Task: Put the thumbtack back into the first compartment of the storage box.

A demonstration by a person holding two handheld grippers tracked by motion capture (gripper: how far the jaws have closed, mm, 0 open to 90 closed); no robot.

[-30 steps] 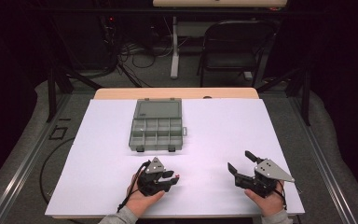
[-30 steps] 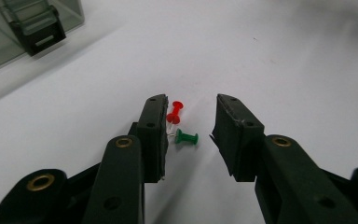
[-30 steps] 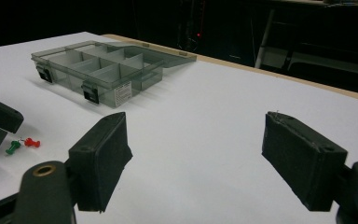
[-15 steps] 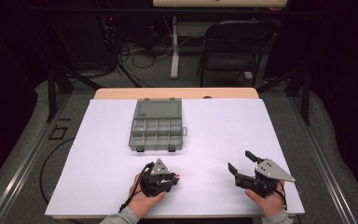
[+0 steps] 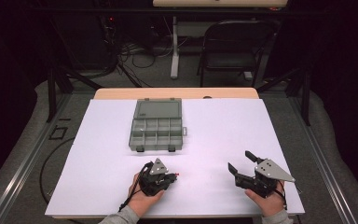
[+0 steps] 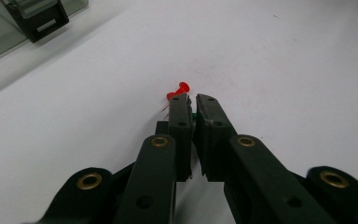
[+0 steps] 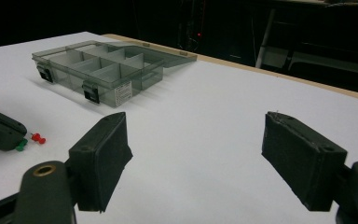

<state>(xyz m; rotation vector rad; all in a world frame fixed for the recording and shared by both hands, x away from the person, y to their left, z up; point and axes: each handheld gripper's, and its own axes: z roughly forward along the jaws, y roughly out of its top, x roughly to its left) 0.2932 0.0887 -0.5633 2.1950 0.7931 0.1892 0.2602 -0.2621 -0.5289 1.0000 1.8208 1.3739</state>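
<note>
Here, by label:
Left tool view: the left tool has just been closing; its jaws stand nearly together, a sliver of green pin between them and a red pin at the tip. Whether the pads press the green pin I cannot tell.
Right tool view: both pins lie on the white worktop at the left tool's tip, near the box.
Count: two pins, one open compartment box, two tools.
Right tool: jaws wide apart, holding nothing.
</note>
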